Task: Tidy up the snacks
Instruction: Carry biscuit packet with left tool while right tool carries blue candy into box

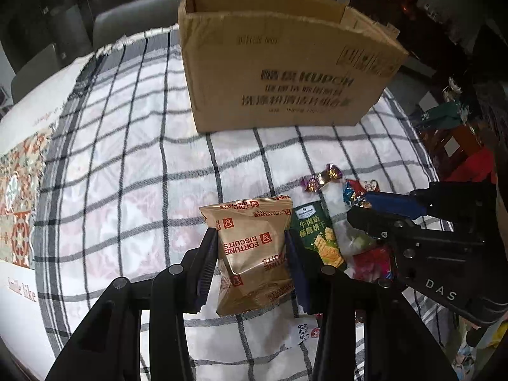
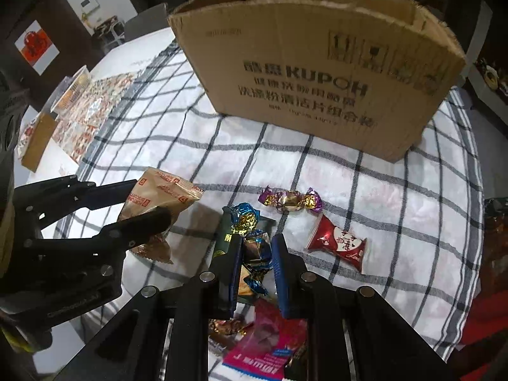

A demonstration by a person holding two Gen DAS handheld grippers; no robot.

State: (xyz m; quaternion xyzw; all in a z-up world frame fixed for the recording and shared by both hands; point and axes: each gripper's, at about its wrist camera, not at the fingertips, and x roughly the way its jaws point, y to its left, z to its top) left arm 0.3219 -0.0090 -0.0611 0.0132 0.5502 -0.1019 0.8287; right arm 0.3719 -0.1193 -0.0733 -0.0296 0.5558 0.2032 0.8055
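My left gripper [image 1: 252,244] is shut on a gold Fortune Biscuits packet [image 1: 254,254]; it also shows in the right wrist view [image 2: 158,203], just above the checked cloth. My right gripper [image 2: 256,247] is shut on a blue-wrapped candy [image 2: 255,254]; it appears in the left wrist view [image 1: 358,209] at the right. An open cardboard box [image 1: 279,73] [image 2: 317,73] stands behind the snacks. A green cracker packet [image 1: 320,235], a purple candy [image 2: 290,201] and a red candy [image 2: 339,243] lie on the cloth.
A pink packet [image 2: 270,339] lies under my right gripper. The checked cloth [image 1: 127,174] covers a table. A plastic cup [image 2: 71,90] and a small brown box [image 2: 38,141] sit at the far left. Grey chairs [image 1: 133,16] stand behind the table.
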